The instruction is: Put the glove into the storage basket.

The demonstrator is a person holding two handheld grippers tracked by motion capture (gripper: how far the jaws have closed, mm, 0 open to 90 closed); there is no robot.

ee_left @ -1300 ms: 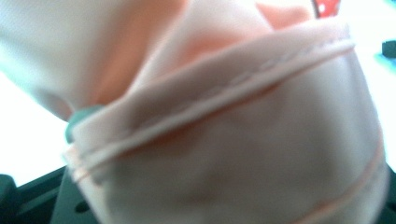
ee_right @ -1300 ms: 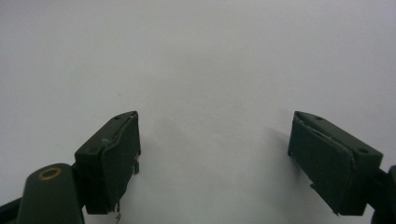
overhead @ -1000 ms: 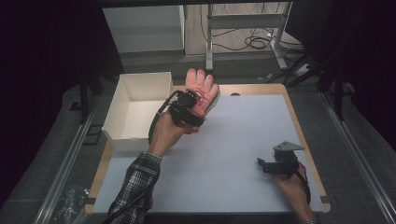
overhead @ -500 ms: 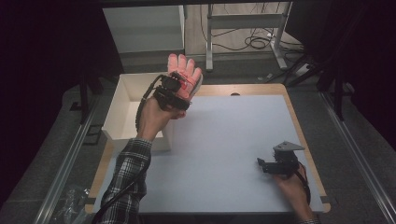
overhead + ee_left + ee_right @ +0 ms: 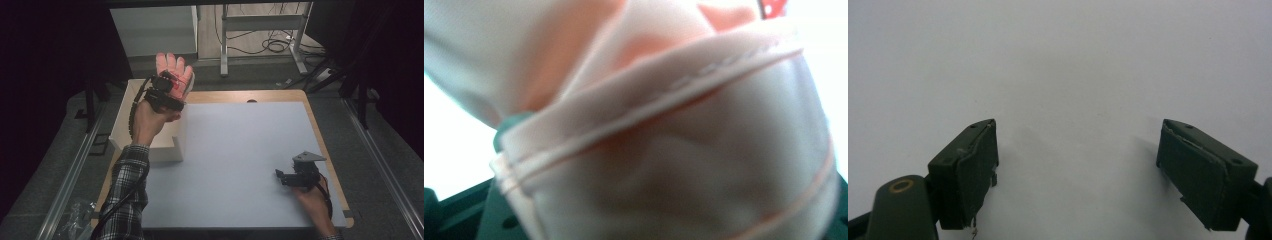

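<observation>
My left tongs (image 5: 172,86) grip a pink glove (image 5: 175,70) above the white box (image 5: 150,145) at far left, so I judge dropping it in comes next, while my right tongs (image 5: 280,176) rest open on the counter (image 5: 240,150).

A pale pink glove (image 5: 174,72), fingers pointing up, is held aloft over the far edge of an open white box (image 5: 152,142); its stitched cuff is seen close.
</observation>
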